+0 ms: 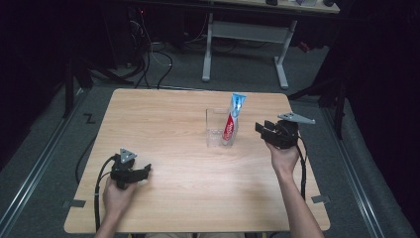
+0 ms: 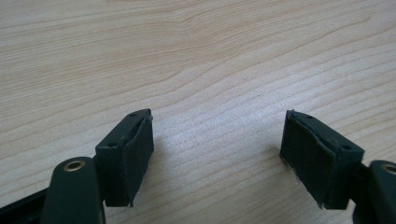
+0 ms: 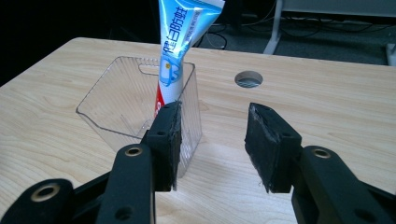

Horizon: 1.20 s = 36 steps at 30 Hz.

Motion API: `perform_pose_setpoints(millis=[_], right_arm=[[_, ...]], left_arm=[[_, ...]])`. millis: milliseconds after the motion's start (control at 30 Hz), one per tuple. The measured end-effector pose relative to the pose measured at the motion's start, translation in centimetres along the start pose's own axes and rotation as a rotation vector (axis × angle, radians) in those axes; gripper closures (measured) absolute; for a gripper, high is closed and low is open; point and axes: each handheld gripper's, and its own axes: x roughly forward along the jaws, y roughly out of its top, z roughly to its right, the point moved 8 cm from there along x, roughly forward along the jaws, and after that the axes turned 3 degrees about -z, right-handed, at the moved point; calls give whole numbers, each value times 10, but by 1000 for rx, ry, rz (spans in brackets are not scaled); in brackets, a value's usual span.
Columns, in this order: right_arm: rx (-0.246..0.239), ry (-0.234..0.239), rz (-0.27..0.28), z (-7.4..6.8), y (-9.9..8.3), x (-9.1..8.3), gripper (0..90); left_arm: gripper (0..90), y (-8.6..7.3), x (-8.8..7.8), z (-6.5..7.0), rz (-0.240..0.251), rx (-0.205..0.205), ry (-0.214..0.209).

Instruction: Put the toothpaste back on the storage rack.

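I'm holding my right gripper (image 1: pixel 261 130) parted and empty just beside the clear bin (image 1: pixel 216 130). The toothpaste tube (image 1: pixel 233 118) is standing nearly upright there, leaning toward it, far from my idle left gripper (image 1: pixel 144 173), which is open too.

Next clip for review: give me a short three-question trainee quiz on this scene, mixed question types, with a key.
1. True or false: the toothpaste tube lies flat on the table.
2. What holds the tube? A) a clear bin B) a mug C) a drawer
3. Which gripper is nearer the bin?

Key:
1. False; it stands tilted inside the bin.
2. A.
3. The right gripper, open and empty beside the bin; the left gripper, also open, sits low over the near table edge.
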Motion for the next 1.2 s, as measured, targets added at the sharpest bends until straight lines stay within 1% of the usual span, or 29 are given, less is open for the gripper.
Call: perform_pose_setpoints(millis=[133,333,767,1033,1133,1167,1200], right_arm=[[8,-1,10,4,-3,-5,558],[21,1,11,10,-10,-9,559],[30,2,26,14,-20,-20,561],[34,10,33,15,-26,-25,562],[37,12,35,15,-28,-25,562],[47,14,37,16,-31,-26,561],[47,14,37,16,-31,-26,561]], left_arm=[[258,0,0,0,0,0,0],[258,0,0,0,0,0,0],[258,0,0,0,0,0,0],[257,0,0,0,0,0,-1],[257,0,0,0,0,0,-1],[257,0,0,0,0,0,-1],[257,0,0,0,0,0,-1]])
